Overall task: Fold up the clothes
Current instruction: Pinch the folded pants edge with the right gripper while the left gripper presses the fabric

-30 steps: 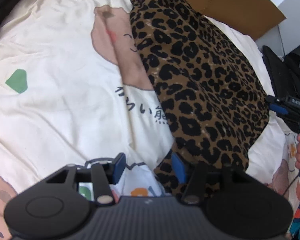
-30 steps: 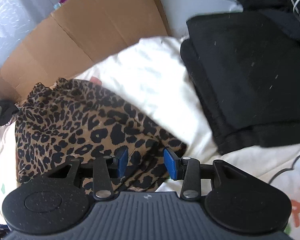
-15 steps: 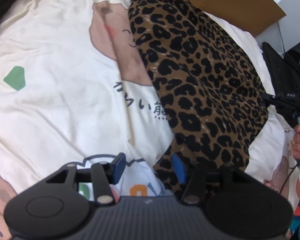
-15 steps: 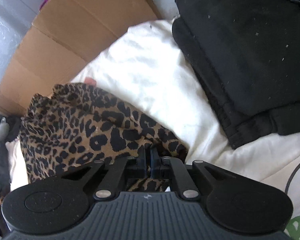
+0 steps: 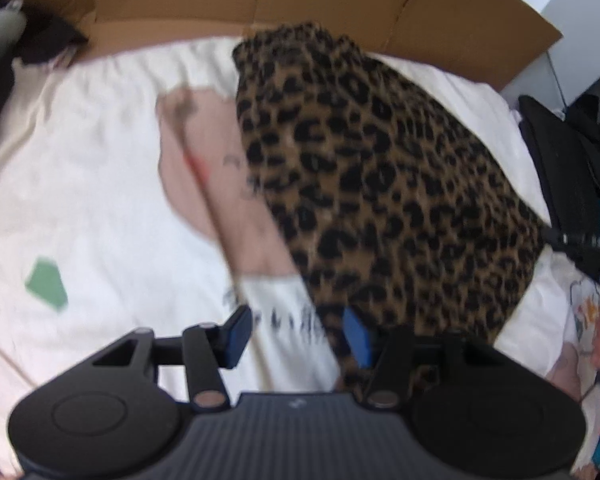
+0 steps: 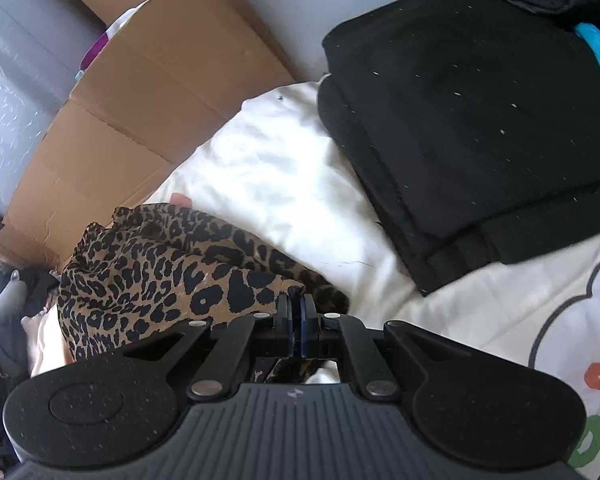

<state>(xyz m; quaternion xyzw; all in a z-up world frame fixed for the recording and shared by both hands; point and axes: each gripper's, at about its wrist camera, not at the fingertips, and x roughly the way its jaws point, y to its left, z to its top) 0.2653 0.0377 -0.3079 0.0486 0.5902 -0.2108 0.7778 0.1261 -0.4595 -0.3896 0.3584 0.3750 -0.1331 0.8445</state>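
One leopard-print garment [image 5: 384, 184] lying on a white printed bedsheet [image 5: 100, 184]; one folded black stack [image 6: 480, 120] beside it. Dark printed characters on the sheet, blurred, unreadable. Left gripper [image 5: 296, 334]: blue pads spread, nothing pinched. Right gripper [image 6: 296, 312]: pads pressed together on the garment's corner.

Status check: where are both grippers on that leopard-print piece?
Right gripper shut on a corner of the brown leopard-print garment. Left gripper open at its near edge, not pinching. Folded black clothes lie alongside, clear.
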